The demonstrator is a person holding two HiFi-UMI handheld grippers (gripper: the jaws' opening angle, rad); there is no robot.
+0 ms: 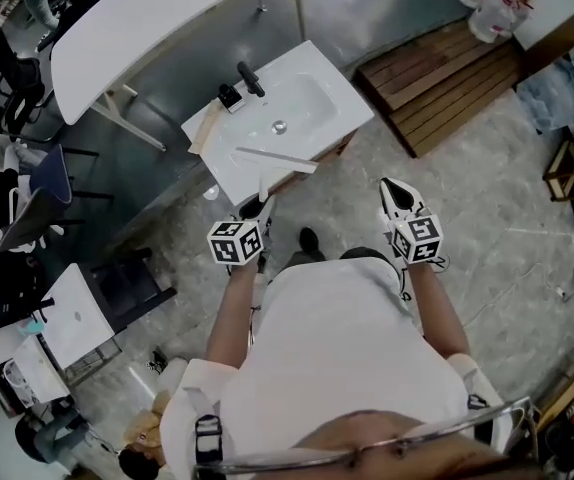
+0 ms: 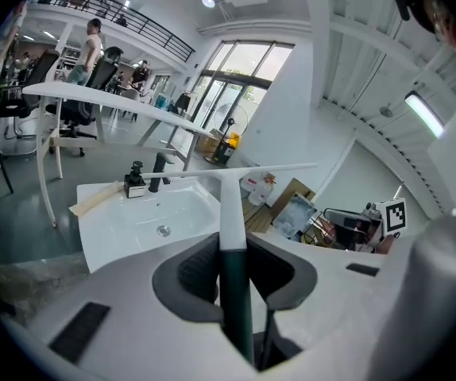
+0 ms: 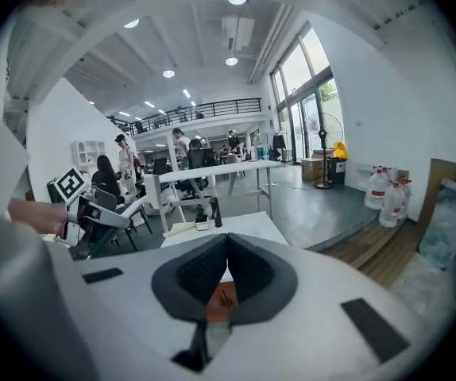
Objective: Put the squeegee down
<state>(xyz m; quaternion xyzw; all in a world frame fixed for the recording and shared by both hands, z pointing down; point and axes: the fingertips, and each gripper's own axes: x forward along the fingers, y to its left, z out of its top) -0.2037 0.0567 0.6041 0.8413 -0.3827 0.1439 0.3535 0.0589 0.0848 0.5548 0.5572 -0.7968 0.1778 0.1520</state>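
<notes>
The squeegee (image 2: pixel 232 205) has a white shaft, a dark green grip and a long thin white blade (image 2: pixel 236 171) across its far end. My left gripper (image 2: pixel 233 244) is shut on the dark grip, with the shaft standing out ahead between the pads. In the head view the squeegee (image 1: pixel 275 163) hangs over the front edge of the white sink (image 1: pixel 312 118), with the left gripper (image 1: pixel 255 210) just before it. My right gripper (image 1: pixel 395 190) is off to the sink's right over the floor. Its tips (image 3: pixel 226 248) meet with nothing between them.
A black faucet (image 1: pixel 250 78) and a small black bottle (image 1: pixel 229 96) stand at the sink's back edge, with a pale wooden strip (image 1: pixel 204 130) at its left. A long white table (image 1: pixel 147 18) stands behind. A wooden pallet (image 1: pixel 447 78) and water bottles (image 1: pixel 487 3) lie to the right.
</notes>
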